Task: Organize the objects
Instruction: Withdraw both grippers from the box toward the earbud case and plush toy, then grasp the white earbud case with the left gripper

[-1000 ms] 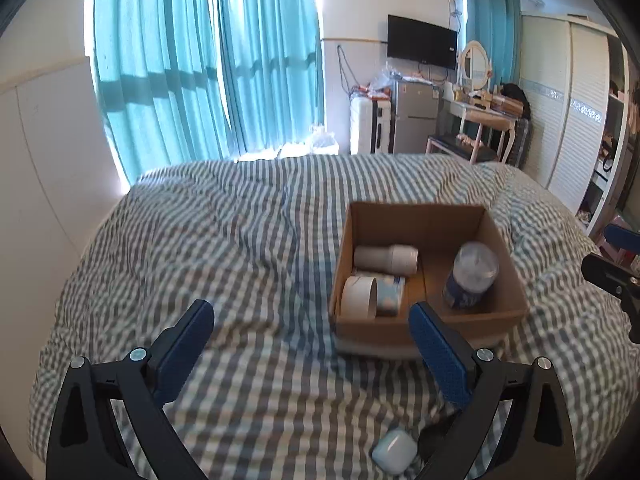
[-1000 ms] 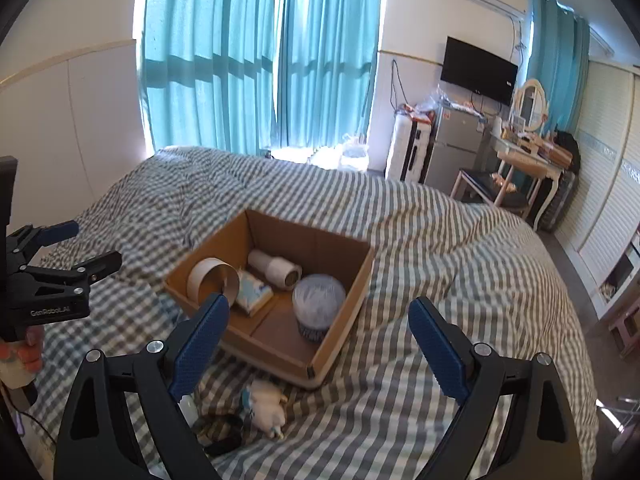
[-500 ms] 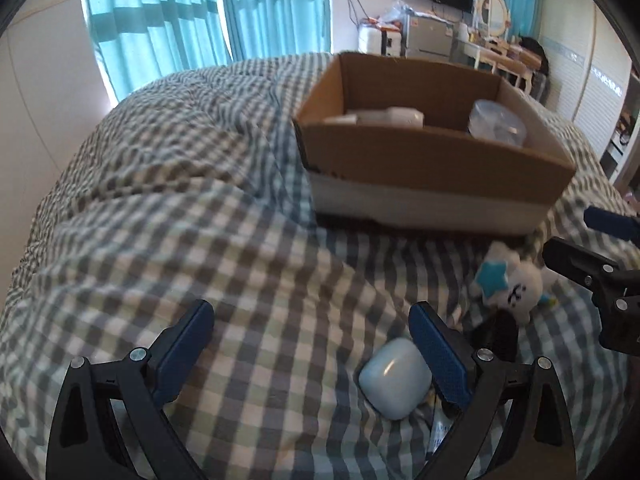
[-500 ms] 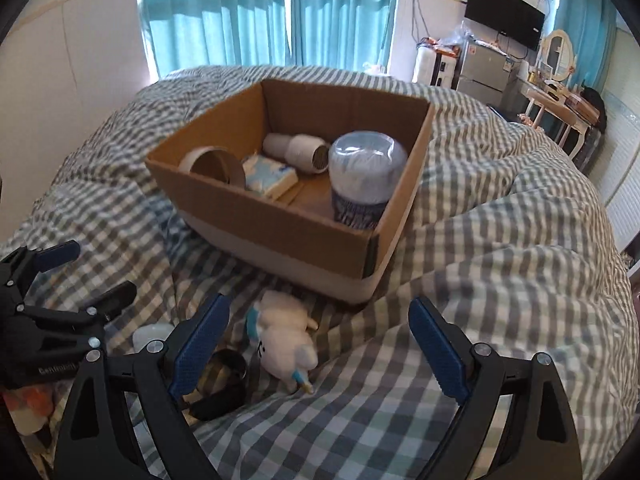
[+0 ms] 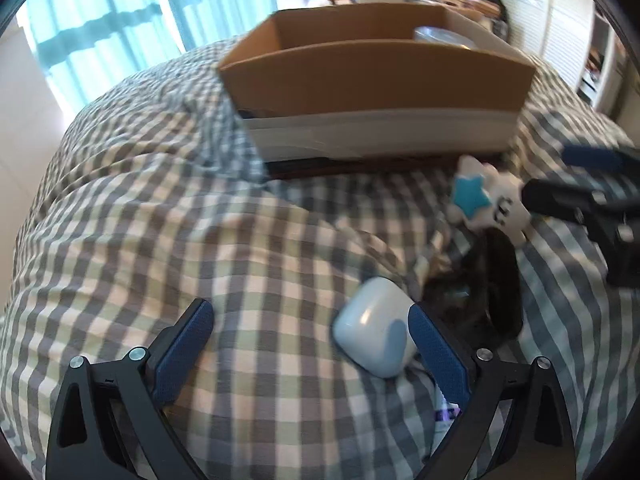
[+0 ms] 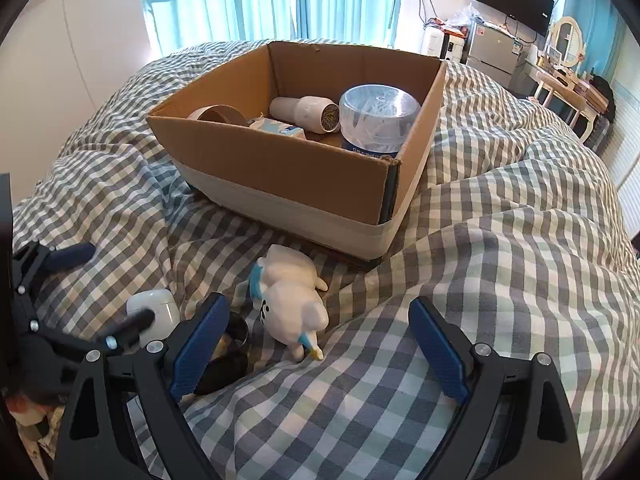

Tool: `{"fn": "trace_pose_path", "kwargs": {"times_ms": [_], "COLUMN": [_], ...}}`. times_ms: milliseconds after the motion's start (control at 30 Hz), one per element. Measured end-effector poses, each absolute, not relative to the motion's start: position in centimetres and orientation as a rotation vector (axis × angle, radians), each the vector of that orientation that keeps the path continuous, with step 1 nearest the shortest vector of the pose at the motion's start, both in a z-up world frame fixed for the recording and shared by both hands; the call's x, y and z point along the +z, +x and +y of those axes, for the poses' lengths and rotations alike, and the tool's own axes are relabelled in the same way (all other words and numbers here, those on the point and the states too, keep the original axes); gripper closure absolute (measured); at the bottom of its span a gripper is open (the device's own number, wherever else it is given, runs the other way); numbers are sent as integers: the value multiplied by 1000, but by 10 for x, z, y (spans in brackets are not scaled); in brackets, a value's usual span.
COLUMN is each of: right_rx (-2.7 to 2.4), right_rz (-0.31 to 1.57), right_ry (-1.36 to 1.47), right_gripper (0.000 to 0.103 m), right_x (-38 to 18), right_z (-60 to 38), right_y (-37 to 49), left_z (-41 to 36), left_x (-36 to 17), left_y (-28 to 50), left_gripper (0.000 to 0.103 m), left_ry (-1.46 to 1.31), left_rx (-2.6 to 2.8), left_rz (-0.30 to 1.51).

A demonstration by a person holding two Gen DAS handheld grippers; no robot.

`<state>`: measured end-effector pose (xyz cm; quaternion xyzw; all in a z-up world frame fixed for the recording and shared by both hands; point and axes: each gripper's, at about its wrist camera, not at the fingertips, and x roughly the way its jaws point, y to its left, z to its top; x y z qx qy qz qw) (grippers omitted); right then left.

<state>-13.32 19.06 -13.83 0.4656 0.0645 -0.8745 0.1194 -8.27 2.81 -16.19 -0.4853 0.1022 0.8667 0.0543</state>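
A cardboard box (image 6: 280,168) stands on the checked bed and holds a tape roll (image 6: 218,114), a white bottle (image 6: 306,114), a small carton (image 6: 276,128) and a clear tub (image 6: 378,120). In front of it lie a white plush toy (image 6: 292,304), a small white case (image 5: 376,340) and a black object (image 5: 496,280). My left gripper (image 5: 312,348) is open and low over the bed, with the case just inside its right finger. My right gripper (image 6: 316,344) is open, with the plush toy between its fingers. The box (image 5: 376,72) and toy (image 5: 488,204) also show in the left wrist view.
The bed is covered by a rumpled grey-checked duvet (image 6: 500,240). Turquoise curtains (image 6: 260,0) hang behind it. A TV, small fridge and dressing table (image 6: 560,64) stand at the far right. A white wall panel (image 6: 80,40) runs along the left.
Both grippers have dropped lower and moved closer to the loose items in front of the box. The white case now lies by the left gripper's right finger, the plush toy between the right gripper's fingers.
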Motion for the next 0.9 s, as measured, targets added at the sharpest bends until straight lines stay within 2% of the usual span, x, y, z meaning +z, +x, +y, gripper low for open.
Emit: {"fn": "trace_pose_path", "kwargs": {"times_ms": [200, 433, 500, 567, 600, 767, 900], "right_rx": [-2559, -2565, -2567, -2572, -2575, -2588, -2598], "right_rz": [157, 129, 124, 123, 118, 113, 125], "right_ry": [1375, 1390, 1387, 1382, 1381, 1384, 1391], "right_gripper": [11, 12, 12, 12, 12, 12, 12], "right_x": [-139, -141, -141, -140, -140, -138, -137], "right_z": [194, 194, 194, 195, 195, 196, 193], "right_y": [-135, -138, -137, -135, -135, -133, -129], "left_z": [55, 84, 86, 86, 85, 74, 63], "left_x": [-170, -198, -198, -191, -187, -162, -138], "left_y": [-75, -87, -88, -83, -80, -64, -49], "left_gripper": [14, 14, 19, 40, 44, 52, 53], "left_ry": [-1483, -1558, -1563, -1534, -1519, -1463, -1403], "left_rx": [2551, 2444, 2444, 2458, 2466, 2494, 2521], "left_rz": [473, 592, 580, 568, 552, 412, 314]}}
